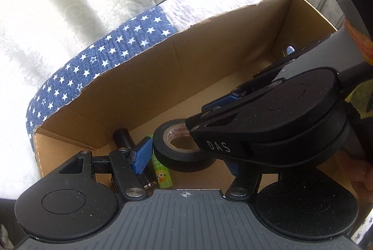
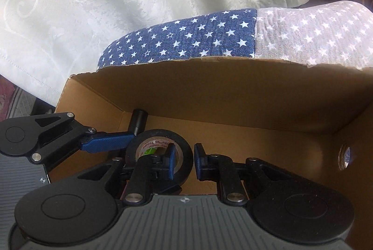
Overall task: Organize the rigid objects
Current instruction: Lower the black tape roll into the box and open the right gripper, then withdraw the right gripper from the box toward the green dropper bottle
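The right gripper (image 2: 183, 160) is clamped on the wall of the black electrical-tape roll (image 2: 142, 140), held low inside the brown cardboard box (image 2: 209, 96). The left gripper (image 1: 186, 157), its jaws apart, is empty beside it. Placement is in hand; release is required next, clear of the green tube (image 1: 160, 171).

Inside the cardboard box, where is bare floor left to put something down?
Free: the cardboard box floor from the tape roll to the end wall with the round hole. Crowded: the opposite end, with the black cylinder and green tube.
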{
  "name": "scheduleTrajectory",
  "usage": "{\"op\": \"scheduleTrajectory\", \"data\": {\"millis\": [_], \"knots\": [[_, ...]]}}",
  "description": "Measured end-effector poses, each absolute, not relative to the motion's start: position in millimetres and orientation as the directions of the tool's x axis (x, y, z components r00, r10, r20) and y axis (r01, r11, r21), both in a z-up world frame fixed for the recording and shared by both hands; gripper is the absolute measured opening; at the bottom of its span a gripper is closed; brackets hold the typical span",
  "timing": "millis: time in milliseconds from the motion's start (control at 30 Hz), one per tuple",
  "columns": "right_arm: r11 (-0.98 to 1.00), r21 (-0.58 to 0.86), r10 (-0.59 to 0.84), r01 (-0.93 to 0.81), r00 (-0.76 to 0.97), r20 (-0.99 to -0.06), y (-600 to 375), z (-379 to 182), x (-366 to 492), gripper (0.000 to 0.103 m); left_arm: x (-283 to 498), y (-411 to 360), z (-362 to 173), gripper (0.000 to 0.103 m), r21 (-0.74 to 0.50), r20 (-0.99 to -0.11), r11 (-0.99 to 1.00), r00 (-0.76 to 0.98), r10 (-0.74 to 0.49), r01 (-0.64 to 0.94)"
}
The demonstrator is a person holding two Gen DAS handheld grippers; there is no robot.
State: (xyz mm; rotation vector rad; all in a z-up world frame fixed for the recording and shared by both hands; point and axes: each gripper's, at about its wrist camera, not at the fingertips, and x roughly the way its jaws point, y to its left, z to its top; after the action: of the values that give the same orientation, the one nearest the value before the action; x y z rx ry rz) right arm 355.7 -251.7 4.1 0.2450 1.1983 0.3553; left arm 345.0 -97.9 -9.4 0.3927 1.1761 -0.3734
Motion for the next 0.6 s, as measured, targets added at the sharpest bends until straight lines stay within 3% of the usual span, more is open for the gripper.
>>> {"op": "scheduleTrajectory", "data": {"millis": [267, 600], "knots": [[0.930, 0.341, 0.367, -0.135, 0.366, -0.855, -255.4, 14.1, 348.8, 0.019, 336.3, -95.1, 4.7, 0.063, 0.128, -0.915, 0.872, 0.396, -0.080, 0.473], [0.933, 0.335, 0.357, -0.132, 0.473, -0.805, -275.1, 67.6, 306.0, 0.020, 304.9, -79.0, 46.3, 0.063, 0.121, -0.877, 0.884, 0.466, -0.118, 0.451]]}}
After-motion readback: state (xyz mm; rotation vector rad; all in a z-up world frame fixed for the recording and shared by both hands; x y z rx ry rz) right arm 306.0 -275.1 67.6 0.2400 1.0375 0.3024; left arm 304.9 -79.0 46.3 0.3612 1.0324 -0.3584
